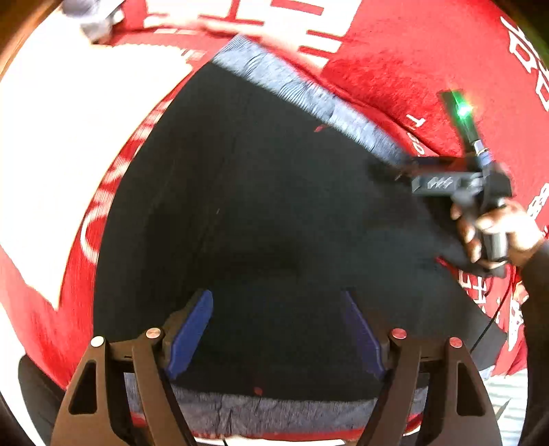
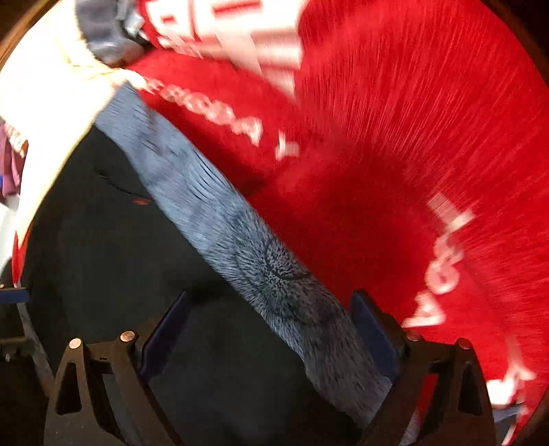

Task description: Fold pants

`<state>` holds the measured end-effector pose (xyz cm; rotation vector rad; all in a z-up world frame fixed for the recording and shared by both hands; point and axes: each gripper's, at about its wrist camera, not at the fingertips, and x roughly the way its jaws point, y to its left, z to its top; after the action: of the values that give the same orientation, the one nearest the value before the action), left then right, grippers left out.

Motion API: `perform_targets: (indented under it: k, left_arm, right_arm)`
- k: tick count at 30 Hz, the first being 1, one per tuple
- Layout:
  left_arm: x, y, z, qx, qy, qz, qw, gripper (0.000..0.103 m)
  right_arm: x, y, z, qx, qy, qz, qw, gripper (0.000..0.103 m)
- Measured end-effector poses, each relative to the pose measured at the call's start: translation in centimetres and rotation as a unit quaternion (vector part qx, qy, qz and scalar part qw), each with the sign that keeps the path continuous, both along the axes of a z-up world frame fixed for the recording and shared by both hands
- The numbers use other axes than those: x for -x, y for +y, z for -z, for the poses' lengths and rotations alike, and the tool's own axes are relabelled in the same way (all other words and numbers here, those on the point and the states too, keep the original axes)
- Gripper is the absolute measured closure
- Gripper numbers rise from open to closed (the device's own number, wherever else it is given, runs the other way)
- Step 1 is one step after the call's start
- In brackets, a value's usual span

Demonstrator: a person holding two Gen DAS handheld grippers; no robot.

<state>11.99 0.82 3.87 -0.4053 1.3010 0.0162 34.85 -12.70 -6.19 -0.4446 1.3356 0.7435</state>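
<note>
Black pants (image 1: 257,206) with a grey-blue ribbed band (image 1: 308,96) lie spread on a red cloth with white lettering (image 1: 394,51). My left gripper (image 1: 278,308) is open, its blue pads apart just above the black fabric near a second grey band (image 1: 274,411) at the near edge. My right gripper (image 1: 405,171) shows in the left wrist view at the right end of the far band, held by a hand. In the right wrist view, my right gripper (image 2: 271,308) is open with the grey band (image 2: 223,219) running between its fingers over the black fabric (image 2: 103,240).
The red cloth (image 2: 411,137) covers the surface around the pants. A white area (image 1: 68,120) lies to the left. A crumpled grey item (image 1: 92,20) sits at the far left top. A black cable (image 1: 487,329) trails from the right hand.
</note>
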Motion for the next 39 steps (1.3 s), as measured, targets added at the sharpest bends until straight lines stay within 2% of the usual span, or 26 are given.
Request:
perform_targets:
  k: [1,2,3,5,8,11,13,14,15,16,18,19,20,21,22,23,29,31,32,33,34,36,38,39]
  left_arm:
    - [-1.2,-0.1,-0.1,-0.003,-0.002,-0.001,1.0000,0.025]
    - [-2.2,0.3,0.1,-0.002,-0.001,-0.004,1.0000,0.025]
    - [-3.2,0.8,0.3,0.004,-0.001,-0.012,0.9999,0.025]
    - [-5.2,2.1,0.0,0.033,-0.008,-0.037,0.9987,0.025]
    - [-7.3,3.3,-0.8,0.094,-0.029,-0.075,0.9924,0.025]
    - [-9.7,3.0,-1.2,0.112,-0.032,-0.104,0.9878,0.025]
    - [-10.1,2.9,-1.6,0.114,-0.037,-0.114,0.9862,0.025]
    - [-10.5,2.7,-1.7,0.109,-0.042,-0.122,0.9856,0.024]
    - [-11.1,2.1,-1.6,0.098,-0.042,-0.127,0.9861,0.011]
    - [-11.5,1.7,-1.1,0.085,-0.037,-0.132,0.9869,0.003]
    - [-12.1,1.4,0.2,0.048,-0.016,-0.145,0.9881,0.000]
    - [-11.5,1.9,0.8,0.044,-0.004,-0.143,0.9888,0.000]
    - [-11.5,1.8,1.7,0.048,0.008,-0.138,0.9893,0.006]
    - [-11.2,1.6,2.5,0.045,0.019,-0.132,0.9901,0.040]
    - [-11.0,1.3,3.3,0.033,0.034,-0.118,0.9919,0.059]
    - [-10.8,1.1,3.8,0.037,0.042,-0.105,0.9929,0.083]
    - [-7.7,0.7,2.6,0.039,0.008,-0.096,0.9946,0.088]
    - [-6.2,0.3,1.3,0.028,-0.012,-0.088,0.9956,0.088]
    - [-5.6,0.3,1.0,0.026,-0.017,-0.086,0.9958,0.088]
    - [-5.1,0.1,0.6,0.024,-0.024,-0.084,0.9959,0.088]
    - [-4.4,0.1,0.3,0.023,-0.030,-0.084,0.9958,0.088]
    - [-3.7,0.0,0.0,0.025,-0.036,-0.085,0.9954,0.088]
    - [-3.1,-0.1,-0.1,0.023,-0.041,-0.084,0.9953,0.088]
    - [-3.0,-0.2,0.0,0.022,-0.040,-0.085,0.9953,0.088]
  right_arm:
    - [0.6,0.0,-0.5,-0.023,-0.030,-0.018,0.999,0.026]
    - [1.1,-0.1,-1.1,-0.049,-0.027,-0.024,0.998,0.050]
    - [1.4,-0.4,-1.6,-0.053,-0.032,-0.009,0.998,0.092]
    - [3.3,-0.9,-2.9,-0.064,-0.064,-0.016,0.996,0.092]
    - [7.7,-1.3,-4.9,-0.075,-0.117,-0.032,0.990,0.093]
    - [12.1,-1.0,-6.3,-0.056,-0.173,-0.055,0.982,0.093]
    - [14.4,-0.9,-6.6,-0.045,-0.201,-0.061,0.977,0.094]
    - [14.2,-0.6,-7.4,-0.042,-0.206,-0.059,0.976,0.094]
    - [15.1,-0.9,-7.3,-0.041,-0.212,-0.055,0.975,0.095]
    - [15.6,-1.0,-7.2,-0.042,-0.214,-0.050,0.975,0.096]
    - [16.3,-0.5,-7.2,-0.041,-0.220,-0.045,0.974,0.098]
    - [16.5,-0.2,-7.4,-0.041,-0.222,-0.043,0.973,0.098]
    - [16.8,-0.1,-7.3,-0.039,-0.224,-0.040,0.973,0.098]
    - [17.1,-0.2,-7.3,-0.037,-0.228,-0.037,0.972,0.098]
    - [17.0,-0.2,-7.3,-0.036,-0.229,-0.032,0.972,0.099]
    - [17.2,-0.1,-7.6,-0.038,-0.228,-0.029,0.972,0.099]
    - [17.6,-0.4,-8.1,-0.040,-0.236,0.005,0.971,0.098]
    - [17.6,-1.3,-8.8,-0.061,-0.208,0.032,0.976,0.090]
    - [17.6,-1.9,-9.2,-0.073,-0.199,0.046,0.976,0.083]
    - [17.8,-2.8,-9.7,-0.090,-0.195,0.065,0.975,0.071]
    - [18.0,-4.4,-10.5,-0.118,-0.189,0.105,0.969,0.048]
    - [17.8,-7.3,-11.4,-0.176,-0.159,0.181,0.954,0.020]
    - [17.4,-9.8,-11.8,-0.233,-0.123,0.250,0.932,0.019]
    - [16.9,-10.8,-11.8,-0.246,-0.109,0.289,0.919,0.019]
